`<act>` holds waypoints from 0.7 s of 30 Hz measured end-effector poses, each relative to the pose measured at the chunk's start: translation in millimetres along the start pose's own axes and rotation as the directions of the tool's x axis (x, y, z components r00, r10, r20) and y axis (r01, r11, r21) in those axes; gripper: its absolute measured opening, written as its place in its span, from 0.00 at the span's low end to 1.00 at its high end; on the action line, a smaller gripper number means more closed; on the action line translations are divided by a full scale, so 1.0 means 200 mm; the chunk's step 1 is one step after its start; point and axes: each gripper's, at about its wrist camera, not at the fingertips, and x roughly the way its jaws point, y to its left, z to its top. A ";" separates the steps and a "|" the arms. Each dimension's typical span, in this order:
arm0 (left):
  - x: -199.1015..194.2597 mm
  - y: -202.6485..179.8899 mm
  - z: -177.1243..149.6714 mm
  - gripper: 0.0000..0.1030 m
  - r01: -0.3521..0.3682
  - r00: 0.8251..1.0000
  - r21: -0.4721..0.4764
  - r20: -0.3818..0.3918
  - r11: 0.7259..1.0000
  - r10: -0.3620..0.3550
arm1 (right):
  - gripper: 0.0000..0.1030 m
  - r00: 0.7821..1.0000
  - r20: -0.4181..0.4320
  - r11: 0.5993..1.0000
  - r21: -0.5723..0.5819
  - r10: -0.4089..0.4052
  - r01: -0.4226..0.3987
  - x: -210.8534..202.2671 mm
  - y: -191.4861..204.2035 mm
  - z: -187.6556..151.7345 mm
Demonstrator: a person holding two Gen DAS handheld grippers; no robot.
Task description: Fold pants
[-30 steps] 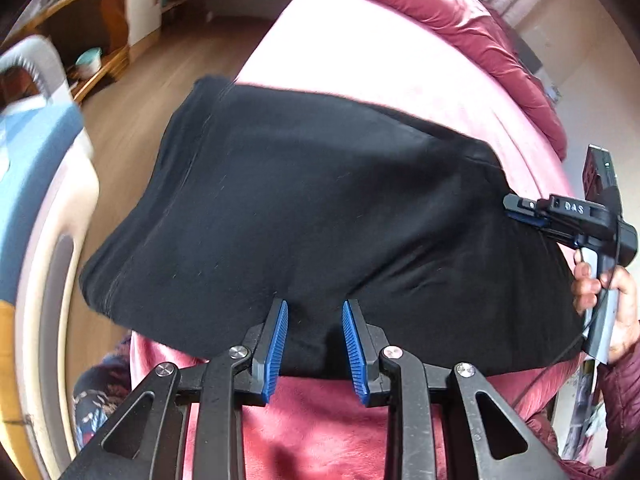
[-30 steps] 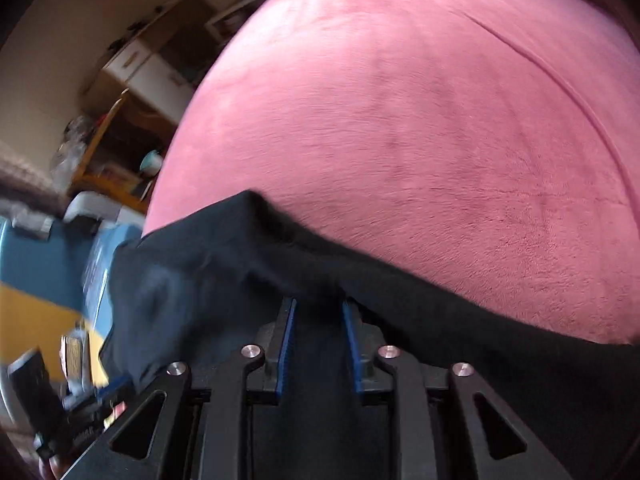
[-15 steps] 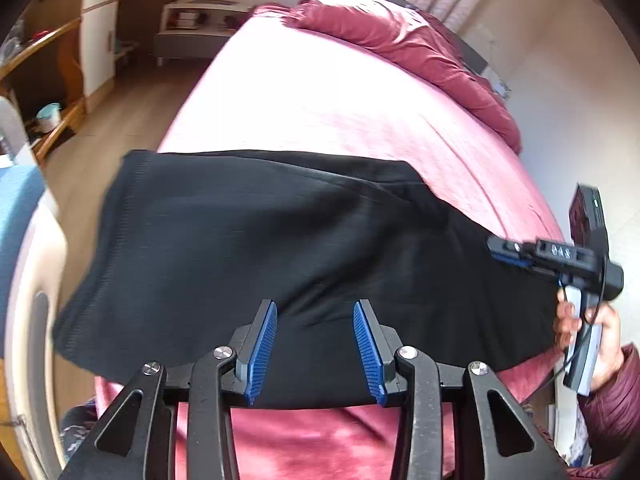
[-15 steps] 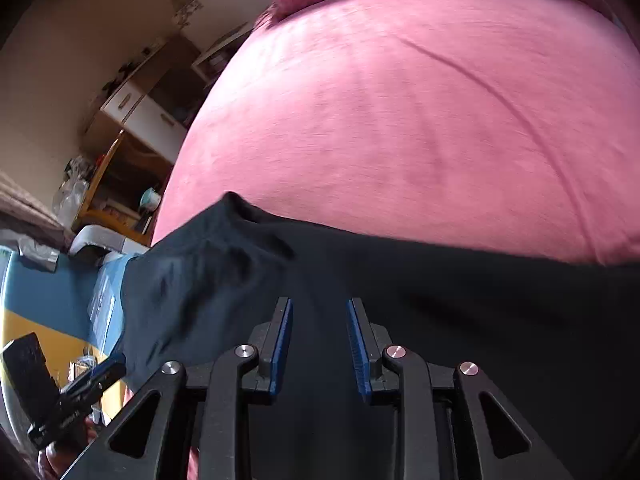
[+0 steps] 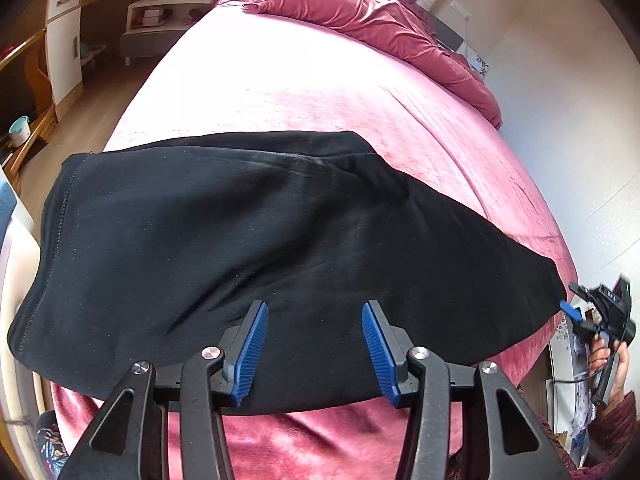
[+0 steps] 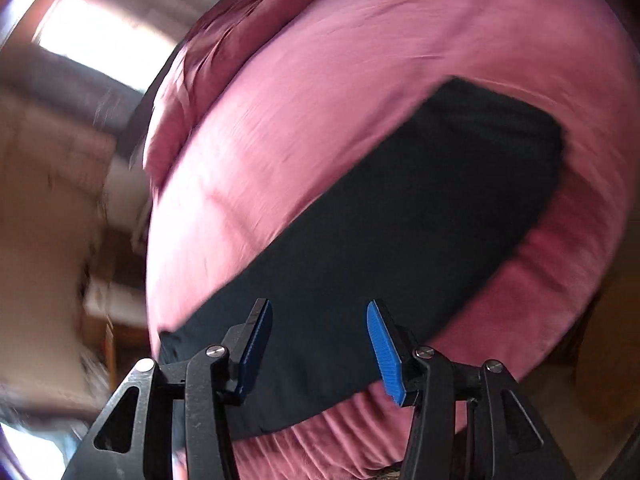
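Black pants lie folded flat across the pink bed, just ahead of the left gripper and right gripper, whose jaws have just been opening, empty, apparently releasing the fold.

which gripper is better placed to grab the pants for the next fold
Left, probably. The left gripper hangs open right over the black pants' near edge on the pink bed, while the right gripper sits off their far end, its view blurred.
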 end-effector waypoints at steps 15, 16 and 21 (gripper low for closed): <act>0.06 -0.11 -0.01 0.53 -0.015 1.000 0.040 -0.023 0.999 0.016 | 0.32 0.994 0.106 0.943 0.329 0.017 -0.051 0.14 -0.50 0.13; 0.06 -0.11 -0.01 0.53 -0.018 0.999 0.038 -0.026 0.999 0.019 | 0.32 0.993 0.112 0.937 0.342 0.028 -0.065 0.15 -0.52 0.12; 0.10 -0.11 0.00 0.54 -0.034 0.998 0.027 -0.048 0.999 0.035 | 0.31 0.988 0.144 0.924 0.369 0.051 -0.101 0.22 -0.55 0.20</act>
